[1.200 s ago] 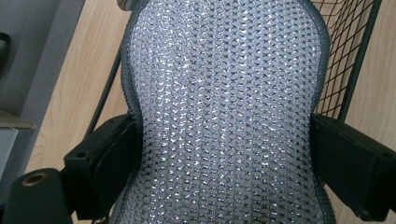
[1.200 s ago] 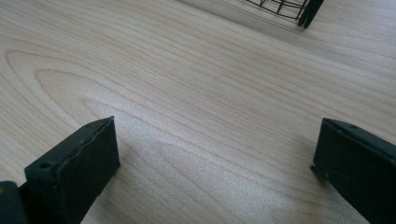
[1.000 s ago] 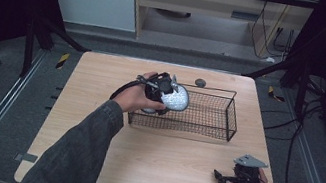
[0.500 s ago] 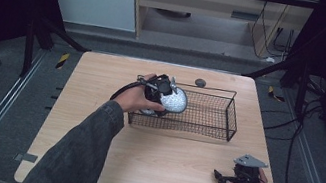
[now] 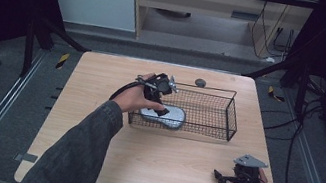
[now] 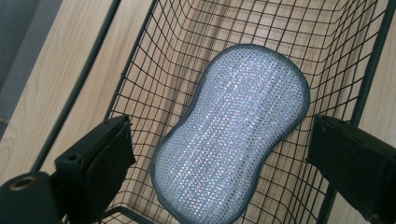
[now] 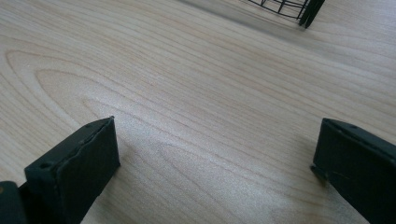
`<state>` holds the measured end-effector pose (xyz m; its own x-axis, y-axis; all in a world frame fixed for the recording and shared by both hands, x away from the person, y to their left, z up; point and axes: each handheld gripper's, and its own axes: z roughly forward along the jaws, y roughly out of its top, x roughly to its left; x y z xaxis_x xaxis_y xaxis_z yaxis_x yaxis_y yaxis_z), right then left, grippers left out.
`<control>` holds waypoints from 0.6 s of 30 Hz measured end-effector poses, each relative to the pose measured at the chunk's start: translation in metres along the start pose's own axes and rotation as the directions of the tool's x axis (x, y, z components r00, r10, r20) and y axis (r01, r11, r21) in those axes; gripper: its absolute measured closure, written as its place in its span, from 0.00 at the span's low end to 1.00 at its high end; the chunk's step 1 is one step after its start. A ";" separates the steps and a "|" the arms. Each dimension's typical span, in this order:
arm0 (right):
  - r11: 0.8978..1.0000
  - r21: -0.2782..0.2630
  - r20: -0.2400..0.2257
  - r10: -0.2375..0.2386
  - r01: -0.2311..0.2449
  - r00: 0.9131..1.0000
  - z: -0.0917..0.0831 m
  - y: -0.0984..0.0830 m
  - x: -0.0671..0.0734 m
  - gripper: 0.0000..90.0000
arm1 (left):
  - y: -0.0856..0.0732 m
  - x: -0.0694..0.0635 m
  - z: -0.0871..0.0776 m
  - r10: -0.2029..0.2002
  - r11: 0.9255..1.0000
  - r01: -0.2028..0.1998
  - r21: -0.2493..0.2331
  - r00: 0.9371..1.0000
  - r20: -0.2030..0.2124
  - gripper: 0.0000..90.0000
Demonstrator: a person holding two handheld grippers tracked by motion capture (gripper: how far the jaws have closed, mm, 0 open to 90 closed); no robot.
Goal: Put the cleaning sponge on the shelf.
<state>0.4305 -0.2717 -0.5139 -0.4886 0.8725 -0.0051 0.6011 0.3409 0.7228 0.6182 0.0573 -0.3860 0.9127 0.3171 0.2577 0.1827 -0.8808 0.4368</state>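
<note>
No readable text, label, brand or number anywhere. Scrubbing pad (image 6: 232, 133) in wire basket (image 5: 228, 114): plain mesh, possibly too blurred for fine print.

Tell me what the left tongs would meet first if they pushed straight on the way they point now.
Probably the silvery scrub pad lying flat in the wire basket. The open left tongs point down at it, jaws on either side; the gap to it is unclear.
</note>
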 end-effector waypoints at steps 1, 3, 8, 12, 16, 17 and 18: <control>1.000 0.001 0.001 0.001 -0.001 1.000 0.000 0.000 0.000 0.00 | 0.000 0.000 -0.001 -0.001 1.000 0.001 -0.001 1.000 0.003 0.08; 1.000 0.001 0.000 0.003 -0.003 1.000 0.000 0.000 0.000 0.00 | 0.000 0.000 -0.002 0.002 1.000 -0.002 -0.002 1.000 0.004 0.09; 1.000 0.001 0.000 0.002 -0.002 1.000 0.000 0.000 0.000 0.00 | 0.001 -0.001 -0.003 0.009 1.000 -0.009 -0.007 1.000 0.002 0.11; 1.000 0.001 0.000 0.002 -0.002 1.000 0.000 0.000 0.000 0.00 | 0.002 -0.002 -0.004 0.011 1.000 -0.011 -0.011 1.000 -0.002 0.11; 1.000 0.001 0.000 0.001 -0.001 1.000 0.000 0.000 0.000 0.00 | 0.002 -0.003 -0.005 0.015 1.000 -0.015 -0.014 1.000 -0.008 0.11; 1.000 0.001 0.000 0.001 -0.001 1.000 0.000 0.000 0.000 0.00 | 0.002 -0.003 -0.006 0.014 1.000 -0.014 -0.015 1.000 -0.012 0.11; 1.000 0.001 0.000 0.001 -0.001 1.000 0.000 0.000 0.000 0.00 | 0.003 -0.004 -0.007 0.013 1.000 -0.013 -0.017 1.000 -0.012 0.11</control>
<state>0.4304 -0.2716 -0.5139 -0.4882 0.8727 -0.0041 0.6020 0.3401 0.7224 0.6129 0.0561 -0.3802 0.9104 0.3100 0.2741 0.1644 -0.8788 0.4480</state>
